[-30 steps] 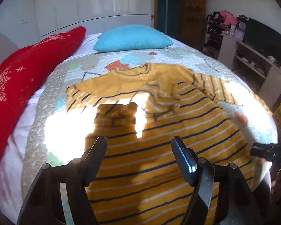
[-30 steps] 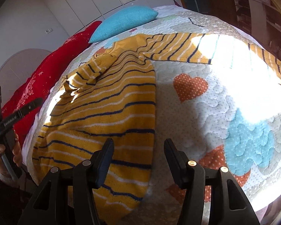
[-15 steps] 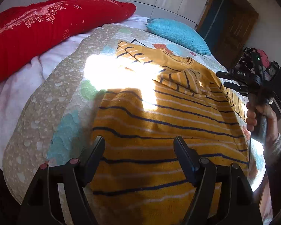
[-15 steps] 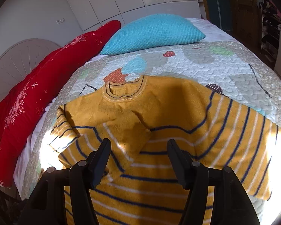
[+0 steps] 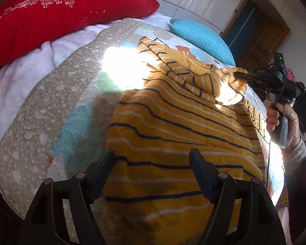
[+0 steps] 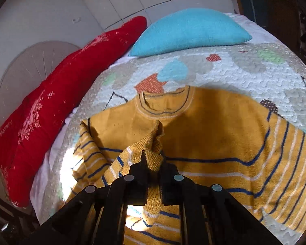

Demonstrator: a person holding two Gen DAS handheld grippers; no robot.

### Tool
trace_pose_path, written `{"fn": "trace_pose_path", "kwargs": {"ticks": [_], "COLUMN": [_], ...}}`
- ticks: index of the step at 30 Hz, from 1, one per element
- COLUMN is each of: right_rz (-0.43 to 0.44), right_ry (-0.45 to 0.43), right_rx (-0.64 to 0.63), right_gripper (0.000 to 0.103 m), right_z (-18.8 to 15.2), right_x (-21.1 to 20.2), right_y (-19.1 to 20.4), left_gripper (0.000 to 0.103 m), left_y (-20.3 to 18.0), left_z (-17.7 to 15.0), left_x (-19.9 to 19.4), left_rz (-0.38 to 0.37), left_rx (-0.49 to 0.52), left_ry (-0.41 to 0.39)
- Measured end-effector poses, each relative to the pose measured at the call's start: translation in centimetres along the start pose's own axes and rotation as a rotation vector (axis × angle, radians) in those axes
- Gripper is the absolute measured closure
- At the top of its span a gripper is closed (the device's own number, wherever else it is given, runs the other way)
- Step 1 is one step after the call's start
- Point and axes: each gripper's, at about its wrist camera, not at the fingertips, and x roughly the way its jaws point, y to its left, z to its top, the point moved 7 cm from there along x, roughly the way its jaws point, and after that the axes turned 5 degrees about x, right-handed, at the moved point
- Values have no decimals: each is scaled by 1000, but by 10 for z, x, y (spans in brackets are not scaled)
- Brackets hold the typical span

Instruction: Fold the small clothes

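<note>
A yellow sweater with navy and white stripes lies spread on the quilted bedspread. My left gripper is open and empty, hovering over the sweater's hem. My right gripper is shut on the cuff of the sweater's sleeve, lifted over the chest below the collar. In the left wrist view the right gripper shows at the right, pinching the raised sleeve. The other sleeve lies flat to the right.
A red pillow lies along the left side of the bed and a turquoise cushion at its head. A wooden door and dark shelving stand to the right. The bed edge is just below my left gripper.
My right gripper has closed on the sleeve cuff and lifted it over the sweater's chest. My left gripper has swung left and stays open above the hem.
</note>
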Motion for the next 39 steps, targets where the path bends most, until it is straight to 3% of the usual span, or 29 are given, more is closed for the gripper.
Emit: {"fn": "trace_pose_path", "kwargs": {"ticks": [2, 4, 6, 8, 11, 15, 21, 28, 30, 32, 36, 39], "right_rz": [-66, -229, -334, -359, -325, -240, -116, -60, -47, -36, -19, 43], "right_ry": [-56, -80, -20, 5, -19, 2, 113, 277, 297, 299, 282, 263], "right_rx": [51, 61, 66, 74, 51, -84, -262, -203, -219, -284, -417, -354], "right_gripper": [93, 86, 80, 79, 64, 64, 64, 64, 57, 36, 33, 34], "right_z": [8, 9, 0, -8, -14, -23, -59, -87, -98, -108, -124, -120], "right_x": [-22, -32, -29, -32, -45, -37, 30, 131, 146, 148, 133, 108], "right_y": [-21, -50, -77, -89, -78, -19, 86, 146, 165, 186, 209, 193], "left_gripper": [28, 28, 28, 28, 28, 28, 28, 28, 28, 27, 27, 27], "left_y": [1, 1, 0, -1, -1, -2, 10, 48, 58, 66, 71, 64], "left_z": [0, 0, 0, 0, 0, -1, -4, -4, -6, -9, -12, -11], "left_x": [-3, -6, -9, -14, -18, -19, -27, -38, -40, -41, -41, -44], "left_rz": [-11, -17, -17, -14, -5, -2, 41, 87, 98, 106, 107, 102], "left_rx": [-14, -20, -21, -18, -10, -8, -14, -91, -114, -132, -151, -133], "left_ry": [-5, -8, -15, -23, -31, -34, -45, -62, -62, -61, -51, -54]}}
